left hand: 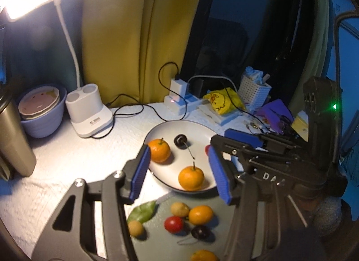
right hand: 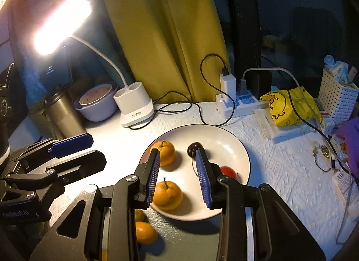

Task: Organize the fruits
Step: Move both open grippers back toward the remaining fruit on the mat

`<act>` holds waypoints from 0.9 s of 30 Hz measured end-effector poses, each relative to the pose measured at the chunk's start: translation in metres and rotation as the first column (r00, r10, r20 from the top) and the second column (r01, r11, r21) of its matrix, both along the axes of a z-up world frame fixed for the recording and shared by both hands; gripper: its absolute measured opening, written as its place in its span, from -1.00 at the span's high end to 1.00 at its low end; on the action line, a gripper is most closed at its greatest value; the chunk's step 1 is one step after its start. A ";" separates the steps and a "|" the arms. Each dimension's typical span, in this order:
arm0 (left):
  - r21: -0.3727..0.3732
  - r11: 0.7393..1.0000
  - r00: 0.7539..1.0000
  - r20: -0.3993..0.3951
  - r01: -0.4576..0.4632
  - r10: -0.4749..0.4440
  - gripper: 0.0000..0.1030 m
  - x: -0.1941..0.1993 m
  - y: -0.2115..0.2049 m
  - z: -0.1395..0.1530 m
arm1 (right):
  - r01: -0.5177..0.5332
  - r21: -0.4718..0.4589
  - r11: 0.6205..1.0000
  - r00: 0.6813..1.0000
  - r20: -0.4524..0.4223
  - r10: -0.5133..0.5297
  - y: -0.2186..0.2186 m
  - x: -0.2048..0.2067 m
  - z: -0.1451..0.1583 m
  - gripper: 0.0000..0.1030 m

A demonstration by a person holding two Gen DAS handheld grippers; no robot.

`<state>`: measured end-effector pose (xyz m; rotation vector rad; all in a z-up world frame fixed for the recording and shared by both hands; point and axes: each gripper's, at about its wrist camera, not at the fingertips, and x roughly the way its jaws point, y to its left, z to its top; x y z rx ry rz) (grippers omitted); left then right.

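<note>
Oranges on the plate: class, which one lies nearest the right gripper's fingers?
The front orange, beside the right gripper; the other orange sits farther back on the plate.

A lit desk lamp point(right hand: 60, 25) on a bent white neck throws warm light over a table with a pale textured cover point(right hand: 280, 160); its white base point(right hand: 136, 108) sits near the back edge. A mustard-yellow curtain point(right hand: 166, 36) hangs behind, with dark window glass point(right hand: 291, 14) to its right. Black cables run to a white power strip point(right hand: 237, 103) by the curtain.
</note>
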<state>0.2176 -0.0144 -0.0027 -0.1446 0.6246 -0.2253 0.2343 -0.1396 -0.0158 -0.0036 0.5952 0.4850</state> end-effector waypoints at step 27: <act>-0.006 1.000 0.999 -0.037 -0.019 0.019 -0.08 -0.072 -0.006 -0.024 | 0.000 -0.007 1.000 1.000 -0.002 0.000 -0.018 -0.072 -0.014 0.32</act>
